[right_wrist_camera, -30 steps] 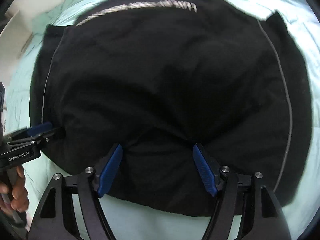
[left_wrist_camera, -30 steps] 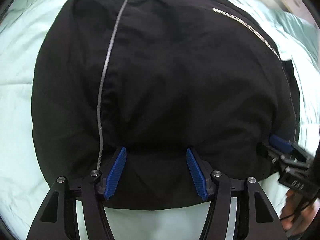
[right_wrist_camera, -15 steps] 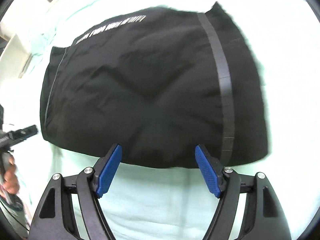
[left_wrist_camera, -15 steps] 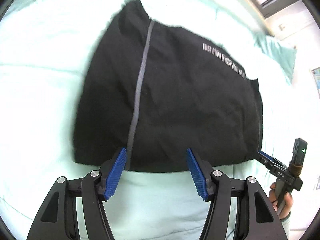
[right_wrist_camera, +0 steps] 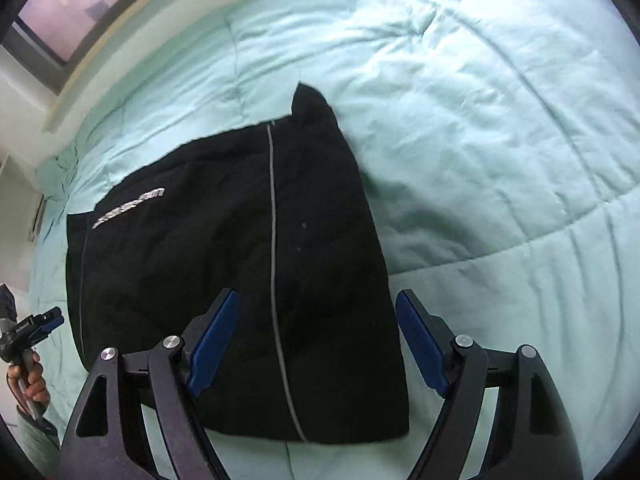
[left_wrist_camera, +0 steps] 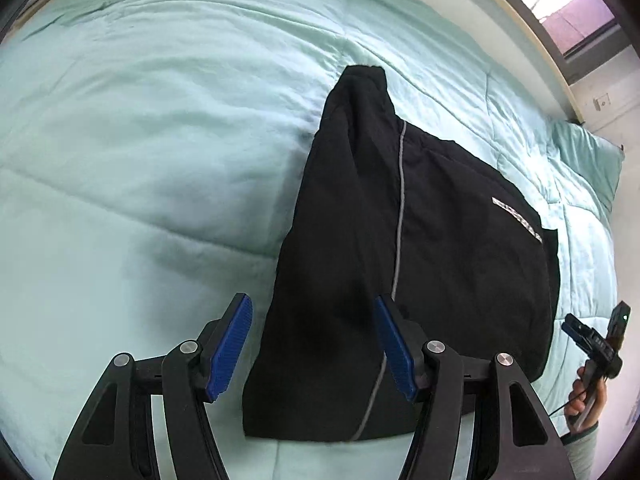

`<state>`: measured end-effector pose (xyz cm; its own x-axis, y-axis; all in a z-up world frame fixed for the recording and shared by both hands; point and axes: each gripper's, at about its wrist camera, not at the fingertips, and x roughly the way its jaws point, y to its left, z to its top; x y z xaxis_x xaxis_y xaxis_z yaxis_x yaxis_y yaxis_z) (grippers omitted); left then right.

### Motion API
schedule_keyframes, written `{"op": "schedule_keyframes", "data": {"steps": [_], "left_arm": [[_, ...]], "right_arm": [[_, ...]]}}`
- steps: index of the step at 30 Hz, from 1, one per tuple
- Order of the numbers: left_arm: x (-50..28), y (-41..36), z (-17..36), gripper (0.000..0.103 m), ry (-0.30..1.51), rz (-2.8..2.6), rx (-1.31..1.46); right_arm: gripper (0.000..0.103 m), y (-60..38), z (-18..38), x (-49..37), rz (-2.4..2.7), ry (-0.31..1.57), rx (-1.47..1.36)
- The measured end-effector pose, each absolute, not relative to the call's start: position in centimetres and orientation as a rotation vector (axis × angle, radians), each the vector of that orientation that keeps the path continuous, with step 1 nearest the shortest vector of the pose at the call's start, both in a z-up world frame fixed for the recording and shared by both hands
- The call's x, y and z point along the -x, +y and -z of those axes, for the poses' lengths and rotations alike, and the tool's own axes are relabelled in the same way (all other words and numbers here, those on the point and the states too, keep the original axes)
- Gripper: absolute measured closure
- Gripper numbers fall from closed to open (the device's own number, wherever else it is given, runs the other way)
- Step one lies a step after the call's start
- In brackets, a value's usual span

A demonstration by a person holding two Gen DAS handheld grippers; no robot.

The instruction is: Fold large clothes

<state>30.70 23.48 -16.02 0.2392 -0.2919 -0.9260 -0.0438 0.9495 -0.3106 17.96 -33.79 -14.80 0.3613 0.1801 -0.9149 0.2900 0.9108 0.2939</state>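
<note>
We lifted both grippers off folded black garment [left_wrist_camera: 420,264]; left gripper [left_wrist_camera: 312,346] fingers released, right gripper [right_wrist_camera: 316,344] opening, empty; garment left on bed [left_wrist_camera: 140,120].

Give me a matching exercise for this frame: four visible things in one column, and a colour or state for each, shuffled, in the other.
Things:
1. garment
2. quilt
3. piping
4. right gripper

Colour or state:
A. thin grey line
B. pale green, spread out
C. black, folded, lying flat
D. jaws opening, nothing between the pads

Pairs: 1-C, 2-B, 3-A, 4-D
</note>
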Motion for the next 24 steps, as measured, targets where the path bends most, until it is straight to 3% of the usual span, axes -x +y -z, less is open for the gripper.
{"op": "schedule_keyframes", "data": {"steps": [8, 12, 19, 21, 23, 24], "left_arm": [[-33.3, 23.1, 19.1, 0.038, 1.329, 0.215, 0.278], [-34.3, 23.4, 21.2, 0.038, 1.344, 0.31, 0.385], [-35.5, 23.2, 25.0, 0.022, 1.408, 0.409, 0.543], [-35.8, 23.3, 25.8, 0.022, 1.399, 0.422, 0.589], [-35.9, 23.6, 26.2, 0.028, 1.374, 0.415, 0.65], [-35.8, 23.5, 26.0, 0.041, 1.353, 0.419, 0.648]], "right_arm": [[0.021, -33.4, 19.4, -20.9, 0.071, 1.271, -0.424], [0.016, -33.7, 21.1, -21.7, 0.016, 1.27, -0.514], [0.008, -33.3, 24.3, -23.2, -0.081, 1.296, -0.64], [0.007, -33.1, 25.6, -23.7, -0.092, 1.296, -0.691], [0.007, -33.1, 26.4, -24.0, -0.099, 1.28, -0.746], [0.012, -33.1, 26.5, -24.0, -0.099, 1.268, -0.763]]}}
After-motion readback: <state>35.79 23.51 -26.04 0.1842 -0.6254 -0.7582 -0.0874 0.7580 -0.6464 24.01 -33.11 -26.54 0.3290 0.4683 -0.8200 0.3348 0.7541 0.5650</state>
